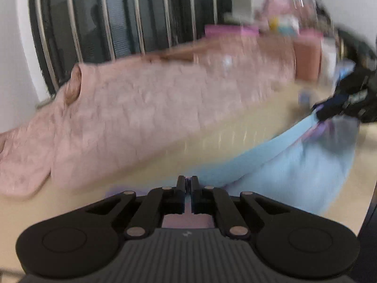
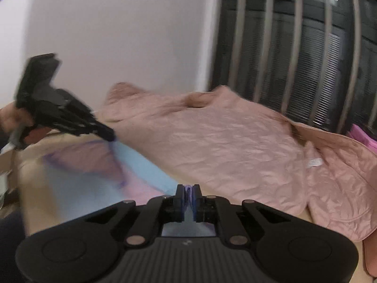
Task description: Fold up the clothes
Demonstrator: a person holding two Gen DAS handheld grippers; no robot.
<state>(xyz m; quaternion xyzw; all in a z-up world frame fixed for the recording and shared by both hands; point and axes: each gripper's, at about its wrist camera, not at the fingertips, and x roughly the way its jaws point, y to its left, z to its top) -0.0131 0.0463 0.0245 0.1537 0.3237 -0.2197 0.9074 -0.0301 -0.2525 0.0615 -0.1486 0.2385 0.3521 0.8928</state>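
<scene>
A light blue and pink-purple garment (image 1: 271, 155) hangs stretched between both grippers above the beige table (image 1: 212, 136). My left gripper (image 1: 187, 181) is shut on one end of its blue edge. My right gripper (image 2: 187, 189) is shut on the other end; the garment (image 2: 141, 165) runs from it to the left gripper (image 2: 109, 136). The right gripper also shows at the right of the left wrist view (image 1: 325, 110). Both views are motion-blurred. A pink quilted jacket (image 1: 141, 108) lies spread on the table behind the garment, also in the right wrist view (image 2: 235, 146).
A dark window with vertical metal bars (image 1: 132, 16) stands behind the table beside a white wall (image 2: 117, 35). Pink boxes and small clutter (image 1: 282, 23) sit at the far right of the table. A pink-magenta item (image 2: 360, 134) lies past the jacket.
</scene>
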